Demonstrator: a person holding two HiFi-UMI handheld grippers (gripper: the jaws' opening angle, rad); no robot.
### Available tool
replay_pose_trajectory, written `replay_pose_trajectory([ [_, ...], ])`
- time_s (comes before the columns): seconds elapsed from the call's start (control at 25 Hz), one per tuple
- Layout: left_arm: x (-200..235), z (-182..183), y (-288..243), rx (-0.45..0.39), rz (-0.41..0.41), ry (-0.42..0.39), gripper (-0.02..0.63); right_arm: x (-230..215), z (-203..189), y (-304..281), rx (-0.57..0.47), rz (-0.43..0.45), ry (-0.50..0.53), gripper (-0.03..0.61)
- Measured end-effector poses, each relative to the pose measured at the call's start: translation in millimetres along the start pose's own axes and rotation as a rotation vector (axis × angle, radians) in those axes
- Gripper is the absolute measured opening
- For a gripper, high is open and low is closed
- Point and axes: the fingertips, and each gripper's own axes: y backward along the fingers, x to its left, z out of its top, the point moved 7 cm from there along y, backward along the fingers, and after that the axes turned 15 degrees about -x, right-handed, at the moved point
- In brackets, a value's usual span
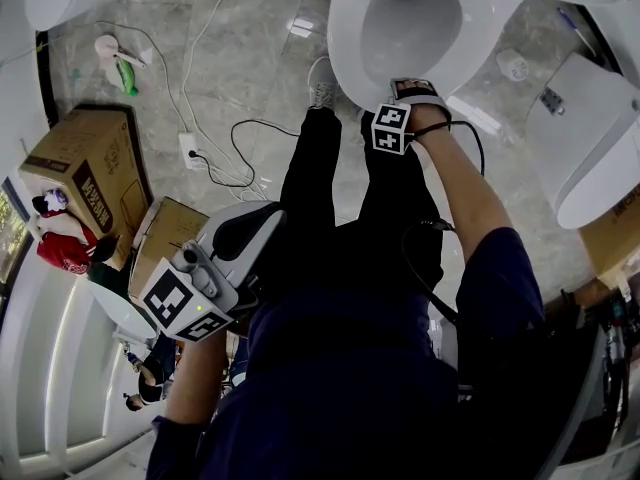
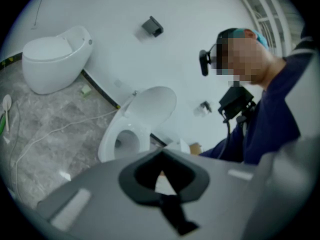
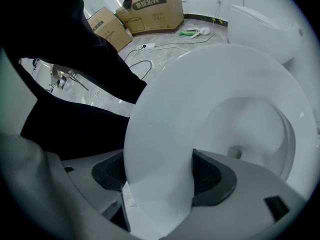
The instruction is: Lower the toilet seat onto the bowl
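Observation:
The white toilet seat [image 1: 345,43] lies over the bowl [image 1: 412,18] at the top of the head view. My right gripper [image 1: 412,90] is shut on the seat's front rim. In the right gripper view the seat ring [image 3: 200,99] stands tilted between the two dark pads [image 3: 212,174] of the right gripper [image 3: 157,171], with the bowl's inside showing through the ring. My left gripper [image 1: 235,238] hangs low at the left beside the person's body, shut and holding nothing. The left gripper [image 2: 162,176] looks from a distance at a toilet [image 2: 112,139] with its lid [image 2: 152,104] raised.
The person's dark-clothed legs [image 1: 320,188] stand just in front of the bowl. Cardboard boxes [image 1: 85,163], a power strip with cables [image 1: 190,148] and a green-and-white brush [image 1: 120,63] lie on the grey floor at the left. Another white toilet [image 1: 590,148] is at the right.

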Motion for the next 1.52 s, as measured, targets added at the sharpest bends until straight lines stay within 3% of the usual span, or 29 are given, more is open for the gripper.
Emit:
replay_pose_trajectory([
  [0.4, 1.3, -1.7, -0.6, 0.006, -0.005, 0.000, 0.005, -3.4, -1.9, -4.9, 0.003, -0.001, -0.016, 0.324],
  [0.68, -16.3, 14.0, 1.3, 0.006, -0.072, -0.040, 0.005, -1.4, 16.1, 29.4, -0.063, -0.048, -0.117, 0.328],
  [0.8, -32.0, 29.7, -2.4, -0.004, -0.137, -0.087, 0.005, -1.7, 25.5, 69.0, -0.150, -0.106, -0.207, 0.328],
  [0.96, -64.4, 55.2, -5.6, -0.024, -0.243, -0.169, 0.005, 7.9, 31.0, 135.8, -0.274, -0.210, -0.401, 0.327],
  [1.08, -95.7, 76.7, 0.8, -0.039, -0.301, -0.223, 0.003, 28.2, 40.1, 196.5, -0.390, -0.275, -0.559, 0.327],
  [1.2, -119.2, 99.0, 1.5, -0.064, -0.377, -0.290, 0.003, 30.3, 45.4, 269.3, -0.542, -0.400, -0.714, 0.315],
  [1.28, -132.6, 115.2, -1.4, -0.089, -0.435, -0.335, 0.003, 23.6, 48.1, 328.9, -0.682, -0.521, -0.805, 0.204],
  [1.4, -155.6, 137.5, -3.3, -0.132, -0.512, -0.382, 0.005, 23.8, 53.7, 421.5, -0.971, -0.648, -0.950, 0.057],
  [1.52, -177.9, 154.0, -4.0, -0.176, -0.576, -0.417, 0.004, 34.5, 58.8, 508.3, -1.286, -0.711, -1.028, 0.018],
])
